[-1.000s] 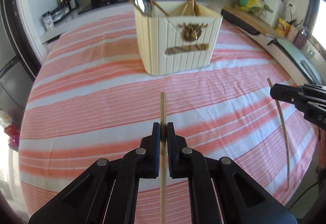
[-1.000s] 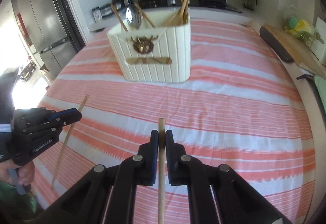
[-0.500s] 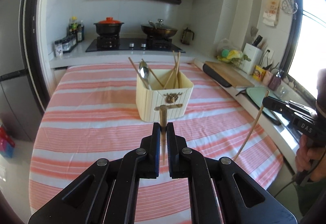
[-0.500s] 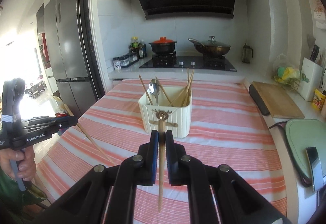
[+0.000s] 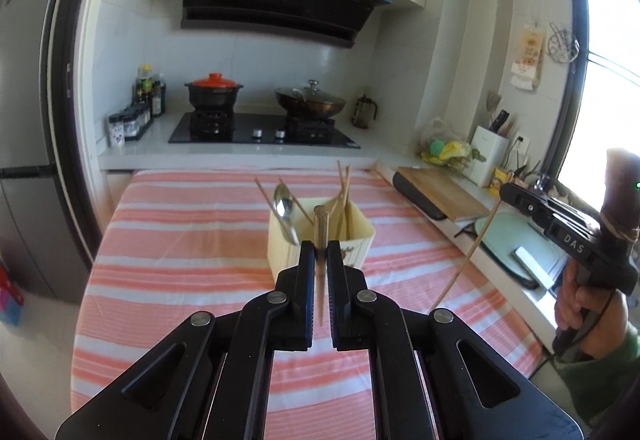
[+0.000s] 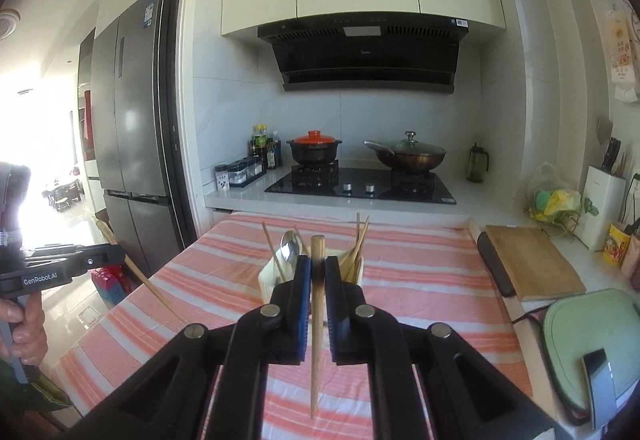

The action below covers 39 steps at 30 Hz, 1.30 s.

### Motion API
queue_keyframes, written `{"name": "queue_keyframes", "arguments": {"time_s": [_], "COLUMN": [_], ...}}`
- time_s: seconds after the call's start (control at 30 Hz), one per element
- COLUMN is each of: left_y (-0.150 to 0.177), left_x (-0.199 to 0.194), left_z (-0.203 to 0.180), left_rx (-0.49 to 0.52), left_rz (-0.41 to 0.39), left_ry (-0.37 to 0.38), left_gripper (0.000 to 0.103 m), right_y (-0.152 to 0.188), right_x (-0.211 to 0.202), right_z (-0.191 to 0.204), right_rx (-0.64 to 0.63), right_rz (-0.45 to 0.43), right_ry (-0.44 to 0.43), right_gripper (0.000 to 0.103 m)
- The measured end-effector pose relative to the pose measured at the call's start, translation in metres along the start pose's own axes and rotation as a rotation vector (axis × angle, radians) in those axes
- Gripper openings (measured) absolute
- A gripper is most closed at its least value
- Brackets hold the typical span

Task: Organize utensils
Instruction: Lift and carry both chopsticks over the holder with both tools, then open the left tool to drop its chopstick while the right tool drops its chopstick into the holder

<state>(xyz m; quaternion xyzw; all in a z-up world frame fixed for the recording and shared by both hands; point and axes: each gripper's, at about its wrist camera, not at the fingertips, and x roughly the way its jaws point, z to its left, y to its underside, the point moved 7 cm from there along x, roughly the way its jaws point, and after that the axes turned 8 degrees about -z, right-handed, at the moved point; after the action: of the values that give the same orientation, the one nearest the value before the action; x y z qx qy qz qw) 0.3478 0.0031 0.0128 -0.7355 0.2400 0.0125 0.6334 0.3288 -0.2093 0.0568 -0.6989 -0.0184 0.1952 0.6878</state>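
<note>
**Two Chopsticks Held Up Over the Table**

The left gripper (image 5: 321, 260) had its jaws pressed on a wooden chopstick (image 5: 320, 240). The stick stood almost straight up between the jaws. Its flat top poked out above the jaw tips, and its thin end hung down below them, over the striped tablecloth (image 5: 180, 240).

The right gripper (image 6: 316, 272) pinched a second chopstick (image 6: 316, 300) the same way. Its thick top stuck up above the jaw tips, and its pointed end hung down between the arms of the gripper, not touching the cloth.

Just past both sets of jaws sat a cream box (image 5: 360, 240) on the cloth. It was right behind the held sticks in each view. A spoon (image 5: 283, 206) and more chopsticks (image 5: 343, 196) leaned inside it.

In the left view, the right gripper showed far off to the right of the jaws, with its stick slanting down toward the table. In the right view, the left gripper (image 6: 116, 254) showed far off to the left of the jaws, with its stick slanting down too.

Well beyond the box were a stove (image 6: 360, 188), a black pot with a red lid (image 6: 314, 148) and a pan (image 6: 410, 156).
</note>
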Motion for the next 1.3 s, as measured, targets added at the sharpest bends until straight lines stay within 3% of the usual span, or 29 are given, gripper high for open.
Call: {"name": "queue_keyframes", "arguments": {"time_s": [0.23,0.43,0.6,0.87,0.9,0.93,0.97,1.0,1.1,1.2,1.27,1.3], "left_y": [-0.067,-0.080,-0.050,0.007,0.009,0.010,0.008,0.004,-0.013,-0.023,-0.023,-0.018], "left_x": [0.042,0.115,0.187,0.253,0.255,0.254,0.251,0.244,0.210,0.167,0.133,0.117], "left_z": [0.017,0.016,0.016,0.022,0.022,0.024,0.025,0.026,0.025,0.017,0.009,0.005], "left_rx": [-0.081,-0.077,-0.064,-0.033,-0.028,-0.022,-0.015,-0.006,0.049,0.126,0.171,0.189], "left_rz": [-0.104,-0.061,0.076,0.265,0.274,0.279,0.273,0.254,0.162,0.077,0.002,-0.019], "left_ry": [-0.022,-0.041,-0.073,-0.106,-0.113,-0.121,-0.135,-0.152,-0.182,-0.238,-0.294,-0.333], "left_gripper": [0.004,0.004,0.004,0.006,0.013,0.020,0.041,0.062,0.083,0.102,0.102,0.102], "right_y": [-0.067,-0.092,-0.065,0.026,0.037,0.047,0.053,0.054,0.039,0.020,0.012,0.011], "right_x": [0.048,0.106,0.164,0.254,0.263,0.271,0.275,0.274,0.253,0.213,0.180,0.164], "right_z": [-0.016,-0.025,-0.022,-0.027,-0.027,-0.028,-0.030,-0.033,-0.041,-0.043,-0.041,-0.039], "right_rx": [-0.026,-0.037,-0.058,0.043,0.060,0.079,0.099,0.123,0.168,0.129,0.098,0.082], "right_rz": [-0.106,-0.162,-0.101,0.202,0.251,0.293,0.317,0.317,0.254,0.188,0.149,0.140], "right_ry": [0.031,0.045,-0.007,-0.087,-0.104,-0.109,-0.102,-0.095,-0.081,-0.053,-0.027,-0.011], "right_gripper": [0.007,0.007,0.007,0.009,0.009,0.020,0.037,0.044,0.048,0.066,0.083,0.087]}}
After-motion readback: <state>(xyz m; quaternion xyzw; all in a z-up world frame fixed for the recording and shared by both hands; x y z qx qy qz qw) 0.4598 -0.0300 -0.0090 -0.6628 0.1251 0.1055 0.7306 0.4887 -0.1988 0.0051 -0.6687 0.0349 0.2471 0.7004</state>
